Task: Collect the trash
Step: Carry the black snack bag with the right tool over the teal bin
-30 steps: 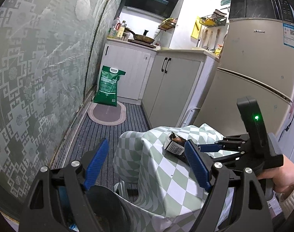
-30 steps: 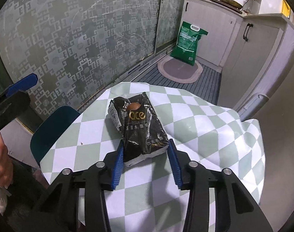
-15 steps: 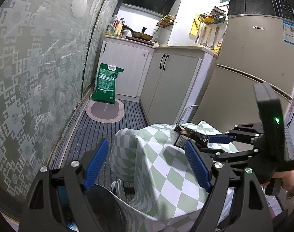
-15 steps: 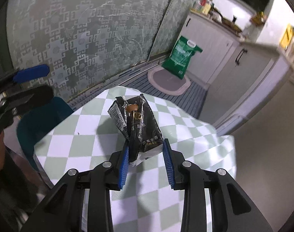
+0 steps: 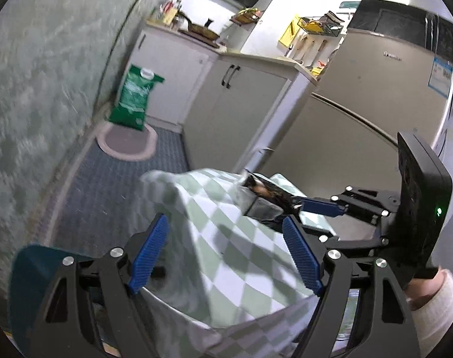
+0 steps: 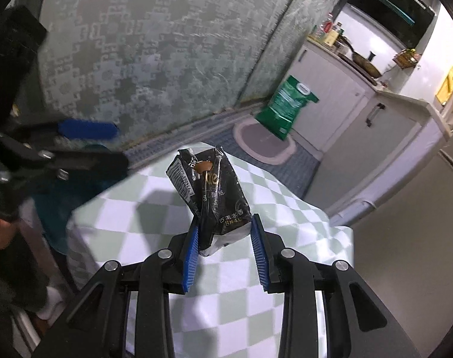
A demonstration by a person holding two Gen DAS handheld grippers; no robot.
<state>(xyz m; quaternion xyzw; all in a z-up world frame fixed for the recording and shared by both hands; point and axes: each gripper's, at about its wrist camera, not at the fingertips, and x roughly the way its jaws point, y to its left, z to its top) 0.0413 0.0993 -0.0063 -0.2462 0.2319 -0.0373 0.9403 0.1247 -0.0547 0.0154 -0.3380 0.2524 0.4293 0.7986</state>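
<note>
1. Left wrist view: the left gripper, black with ribbed blue pads, has its fingers spread wide with nothing between them, above the near edge of the table draped in a green-and-white checked cloth. Across the table the right gripper pinches the crumpled black tissue packet, which is lifted clear of the cloth. A dark teal chair back shows low on the left, and a green sack stands by the white cabinets
2. Right wrist view: the right gripper has its blue pads pressed against both sides of the black packet's lower end; the torn top points away, above the checked cloth. The left gripper sits blurred at the left, fingers apart
</note>
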